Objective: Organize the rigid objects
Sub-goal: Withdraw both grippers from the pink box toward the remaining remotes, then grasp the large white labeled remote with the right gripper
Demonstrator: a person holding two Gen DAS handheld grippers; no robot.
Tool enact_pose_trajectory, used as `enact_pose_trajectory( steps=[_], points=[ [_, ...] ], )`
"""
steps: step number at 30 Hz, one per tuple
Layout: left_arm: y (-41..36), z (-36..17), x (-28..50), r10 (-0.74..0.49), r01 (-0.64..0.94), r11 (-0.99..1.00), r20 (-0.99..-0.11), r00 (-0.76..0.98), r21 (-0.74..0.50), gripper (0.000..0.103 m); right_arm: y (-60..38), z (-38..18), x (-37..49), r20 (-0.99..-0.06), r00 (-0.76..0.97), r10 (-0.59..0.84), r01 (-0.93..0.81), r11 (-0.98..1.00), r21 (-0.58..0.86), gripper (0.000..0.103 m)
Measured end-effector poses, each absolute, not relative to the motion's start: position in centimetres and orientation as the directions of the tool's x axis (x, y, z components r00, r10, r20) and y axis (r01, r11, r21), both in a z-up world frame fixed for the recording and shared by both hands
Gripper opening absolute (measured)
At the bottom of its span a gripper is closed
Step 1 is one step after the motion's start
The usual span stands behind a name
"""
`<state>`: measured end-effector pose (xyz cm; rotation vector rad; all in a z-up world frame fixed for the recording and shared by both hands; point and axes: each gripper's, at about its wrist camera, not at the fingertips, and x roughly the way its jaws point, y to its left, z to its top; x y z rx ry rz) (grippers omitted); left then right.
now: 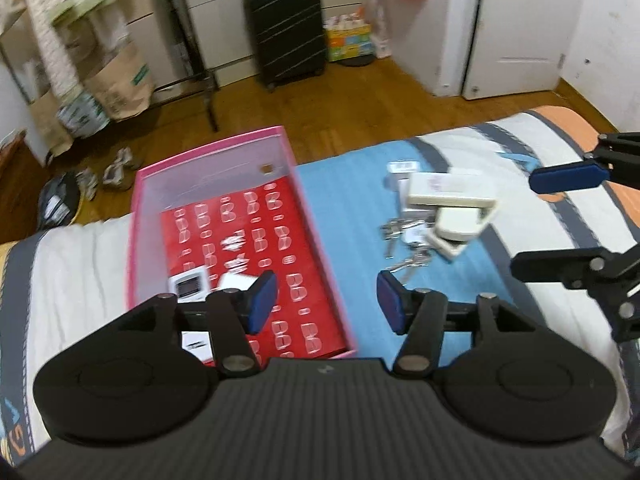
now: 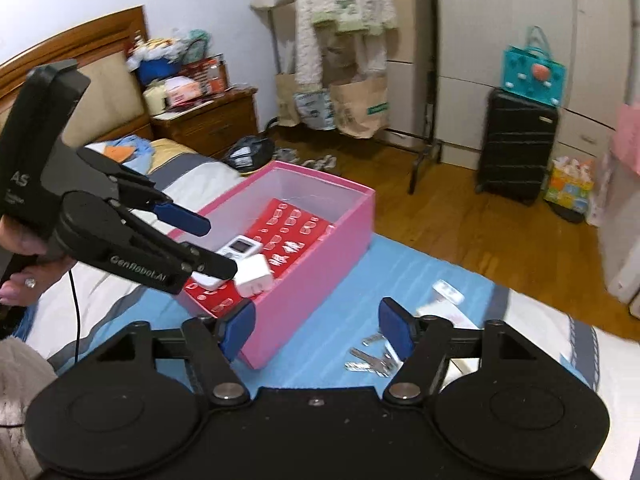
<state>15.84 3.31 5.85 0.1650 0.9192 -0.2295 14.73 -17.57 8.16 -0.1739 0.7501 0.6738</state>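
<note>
Left gripper (image 1: 326, 300) jaws apart, nothing between the pads, hanging over the near right corner of the pink box (image 1: 316, 236). Right gripper (image 2: 316, 334) also wide and empty, just off the box's near wall in its own view.

Already in the box, at 7 o'clock on the red patterned sheet (image 1: 256, 232): small white timer (image 2: 240, 249) and white charger cube (image 2: 256, 275), touching.

Still loose on the blue bedspread (image 1: 344, 208), at 3 o'clock from the box: stack of cream cases (image 1: 448, 204), then keys (image 1: 404, 240) at its 7 o'clock edge.

Judgement: next step is another pick from that pile. Take the top cream case first, across its narrow sides, pads square so it doesn't twist. Keys lie flat on soft fabric and will be fiddly; pinch at the ring, press slightly into the bedding. Keep the grippers well apart over the box.
</note>
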Motion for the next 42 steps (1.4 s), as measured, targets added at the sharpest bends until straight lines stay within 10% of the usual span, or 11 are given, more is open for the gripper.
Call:
enact_pose_trajectory(
  steps=[18, 42],
  points=[
    [-6.0, -0.5, 20.0, -0.217, 0.353, 0.935, -0.856, 0.47, -0.043, 0.075, -27.0, 0.5, 19.1, -0.697, 0.609, 0.378, -0.392, 0.908, 0.149, 0.085],
    [-9.5, -10.5, 26.0, -0.399, 0.34, 0.907, -0.762, 0.51, -0.248, 0.075, -23.0, -6.5, 33.1, -0.849, 0.298, 0.437, -0.725, 0.682, 0.097, 0.067]
  ],
)
